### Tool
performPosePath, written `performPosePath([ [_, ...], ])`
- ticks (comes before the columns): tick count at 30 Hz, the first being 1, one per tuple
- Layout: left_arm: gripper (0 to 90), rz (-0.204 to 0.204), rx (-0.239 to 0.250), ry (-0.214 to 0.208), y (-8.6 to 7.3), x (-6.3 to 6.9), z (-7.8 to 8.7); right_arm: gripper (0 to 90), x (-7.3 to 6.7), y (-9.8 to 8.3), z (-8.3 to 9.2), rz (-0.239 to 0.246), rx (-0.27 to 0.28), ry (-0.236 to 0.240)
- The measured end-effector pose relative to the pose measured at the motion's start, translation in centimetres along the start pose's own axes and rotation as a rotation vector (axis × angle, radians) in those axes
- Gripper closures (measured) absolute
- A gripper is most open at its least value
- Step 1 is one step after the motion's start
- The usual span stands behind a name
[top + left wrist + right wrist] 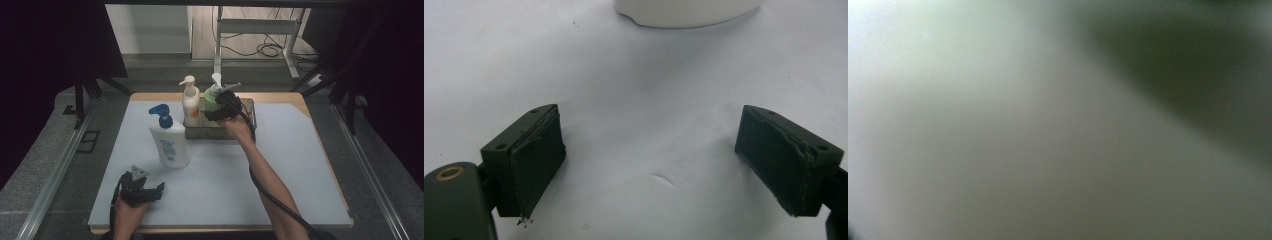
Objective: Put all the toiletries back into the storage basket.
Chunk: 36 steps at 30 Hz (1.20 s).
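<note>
Bench (300, 165): pale grey-white mat over a wooden top, wood showing along the far and right edges. Matte surface, a few small specks and a faint dent visible in the left gripper view. Dark curtains hang left and right; grey floor around the bench; beyond it a white metal frame (260, 30) with loose cables on the floor.

Far centre of the bench — a shallow metal tray (250, 107). A cream pump bottle (190, 100) stands upright in its left part; the green pump bottle (214, 100) stands just right of it, also in the tray. A large white bottle with blue pump (169, 137) stands on the mat, nearer and to the left.

Right tool (219, 109) is against the green bottle, jaws wide around its body; its own view is a pale green blur. Whether the pads press — cannot tell.

Left tool (651, 165) rests low near the front-left corner, jaws spread, bare mat between them.
</note>
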<state>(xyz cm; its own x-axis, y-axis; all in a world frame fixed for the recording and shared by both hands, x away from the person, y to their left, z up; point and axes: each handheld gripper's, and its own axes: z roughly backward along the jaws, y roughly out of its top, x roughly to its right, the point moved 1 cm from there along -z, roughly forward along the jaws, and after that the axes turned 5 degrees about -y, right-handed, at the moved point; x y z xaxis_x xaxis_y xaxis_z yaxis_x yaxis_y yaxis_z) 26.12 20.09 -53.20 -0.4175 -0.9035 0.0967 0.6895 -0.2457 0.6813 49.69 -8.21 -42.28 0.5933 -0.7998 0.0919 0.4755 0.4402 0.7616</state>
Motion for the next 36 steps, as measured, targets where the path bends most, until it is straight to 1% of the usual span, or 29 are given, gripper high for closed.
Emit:
performPosePath([
  [3, 11.7, 0.000, 0.000, 0.000, 0.0, 0.0, 0.0, 12.7, 0.0, -0.2, -0.2, 0.004, 0.000, 0.000],
  [8, 11.7, 0.000, 0.000, 0.000, 0.0, 0.0, 0.0, 12.7, 0.0, -0.4, -0.6, -0.002, -0.014, 0.004],
  [9, 11.7, 0.000, 0.000, 0.000, 0.0, 0.0, 0.0, 12.7, 0.0, -0.5, -0.7, 0.005, -0.013, 0.005],
  [12, 11.7, 0.000, 0.000, 0.000, 0.0, 0.0, 0.0, 12.6, 0.0, -0.6, -0.8, -0.012, -0.021, 0.010],
  [17, 11.7, 0.000, 0.000, 0.000, 0.0, 0.0, 0.0, 12.4, 0.1, -0.6, -0.8, -0.015, -0.027, 0.013],
  [18, 11.7, 0.000, 0.000, 0.000, 0.0, 0.0, 0.0, 12.3, 0.0, -0.5, -0.9, -0.020, -0.027, 0.016],
  [22, 11.7, -0.001, 0.000, 0.000, 0.0, 0.0, 0.0, 12.0, 0.1, -0.6, -0.9, 0.006, -0.024, 0.018],
  [30, 11.7, -0.001, 0.000, 0.000, 0.0, 0.0, 0.0, 11.6, 0.6, -1.0, -0.9, -0.016, -0.003, 0.039],
  [32, 11.7, -0.001, 0.000, 0.001, 0.0, 0.0, 0.0, 9.9, 0.7, -1.0, -0.9, -0.021, -0.001, 0.056],
  [33, 11.7, -0.001, 0.000, 0.000, 0.0, 0.0, 0.0, 7.4, 0.7, -1.1, -0.9, -0.025, 0.001, 0.064],
  [35, 11.7, 0.000, 0.000, 0.000, 0.0, 0.0, 0.0, 1.8, 0.7, -1.1, -0.8, -0.023, 0.004, 0.062],
  [36, 11.7, -0.001, 0.001, 0.001, 0.0, 0.0, 0.0, 0.5, 0.7, -1.1, -0.7, -0.020, 0.006, 0.056],
])
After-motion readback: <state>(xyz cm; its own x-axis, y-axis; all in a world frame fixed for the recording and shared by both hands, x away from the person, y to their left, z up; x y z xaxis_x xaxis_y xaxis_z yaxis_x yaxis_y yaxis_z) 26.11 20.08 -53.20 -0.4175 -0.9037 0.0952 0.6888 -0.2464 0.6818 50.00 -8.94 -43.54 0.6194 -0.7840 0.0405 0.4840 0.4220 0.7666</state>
